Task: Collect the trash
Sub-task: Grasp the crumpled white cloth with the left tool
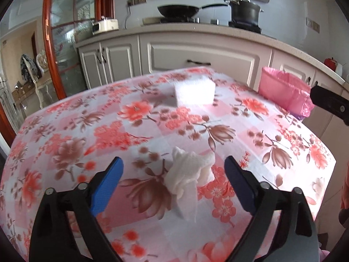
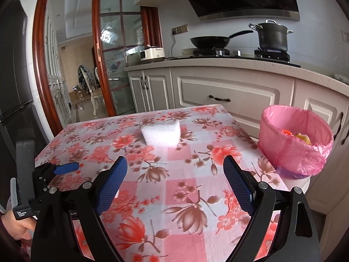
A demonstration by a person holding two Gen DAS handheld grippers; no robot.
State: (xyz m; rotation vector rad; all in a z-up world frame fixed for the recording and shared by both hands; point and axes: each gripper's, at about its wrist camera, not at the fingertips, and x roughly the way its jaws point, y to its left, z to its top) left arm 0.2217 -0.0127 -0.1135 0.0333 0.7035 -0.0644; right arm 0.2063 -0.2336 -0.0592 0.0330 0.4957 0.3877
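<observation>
Left fingers (image 1: 173, 164): my blue textured pads spread wide apart, a crumpled white tissue (image 1: 188, 178) lying between them, untouched.
Right fingers (image 2: 175, 163): spread apart too, gripping nothing, above the bench.
Bench (image 2: 187, 187): smooth cloth of pink checks and red-brown flowers.
Foam block (image 2: 161, 135): white, rectangular, spongy, near the far edge.
Trash bin (image 2: 296, 146): round, lined with thin crinkled pink plastic, beside the bench's right edge, scraps inside.

left tool (image 1: 173, 171) spread wide, right tool (image 2: 174, 170) likewise
</observation>
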